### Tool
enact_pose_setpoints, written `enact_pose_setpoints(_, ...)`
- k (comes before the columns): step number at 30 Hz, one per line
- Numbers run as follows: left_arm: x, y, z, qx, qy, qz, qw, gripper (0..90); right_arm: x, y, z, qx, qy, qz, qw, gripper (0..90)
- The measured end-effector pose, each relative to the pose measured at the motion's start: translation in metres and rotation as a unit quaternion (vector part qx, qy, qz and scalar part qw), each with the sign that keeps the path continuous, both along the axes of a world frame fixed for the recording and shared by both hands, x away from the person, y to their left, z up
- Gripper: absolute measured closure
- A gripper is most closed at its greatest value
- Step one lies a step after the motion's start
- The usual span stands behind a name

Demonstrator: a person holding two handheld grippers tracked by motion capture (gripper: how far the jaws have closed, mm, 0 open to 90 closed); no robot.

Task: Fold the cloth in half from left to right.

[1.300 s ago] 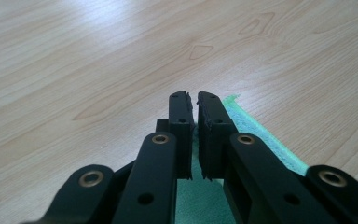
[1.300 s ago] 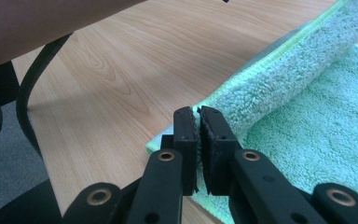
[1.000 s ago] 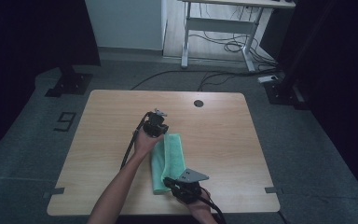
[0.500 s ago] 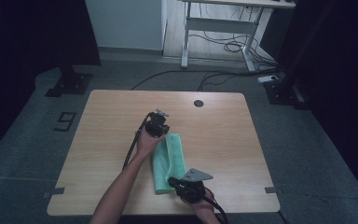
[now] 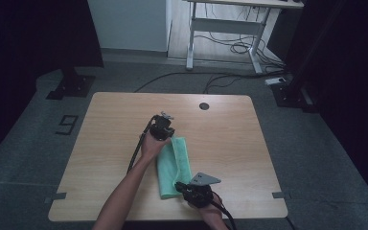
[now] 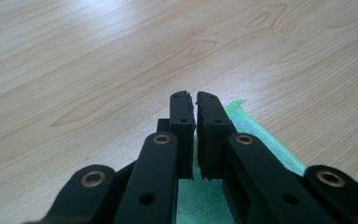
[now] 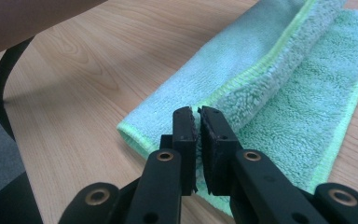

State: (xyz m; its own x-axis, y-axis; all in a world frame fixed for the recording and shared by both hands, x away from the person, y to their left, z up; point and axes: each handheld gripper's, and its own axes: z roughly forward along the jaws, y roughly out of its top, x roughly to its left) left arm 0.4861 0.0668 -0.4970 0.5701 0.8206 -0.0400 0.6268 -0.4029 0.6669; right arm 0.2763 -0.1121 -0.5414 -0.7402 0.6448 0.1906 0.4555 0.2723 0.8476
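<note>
While each claw pinches an end, the green cloth (image 5: 175, 165) lies between them.

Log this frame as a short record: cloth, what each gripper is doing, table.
cloth: green towel, partly folded lengthwise, lying on the table
left gripper: at the towel's far end, jaws shut on its edge
right gripper: at the near end, jaws shut on the raised fold
table: light wood, dark round hole near the far edge
</note>
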Motion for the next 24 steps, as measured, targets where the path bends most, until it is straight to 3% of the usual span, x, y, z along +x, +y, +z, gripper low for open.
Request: enact_pose_setpoints(24,0.008,-0.016,-0.011,-0.002,0.006,-0.006,1.0000,88.6,0.006,-0.010,-0.008,-0.006,0.017,-0.012,0.9998,84.4)
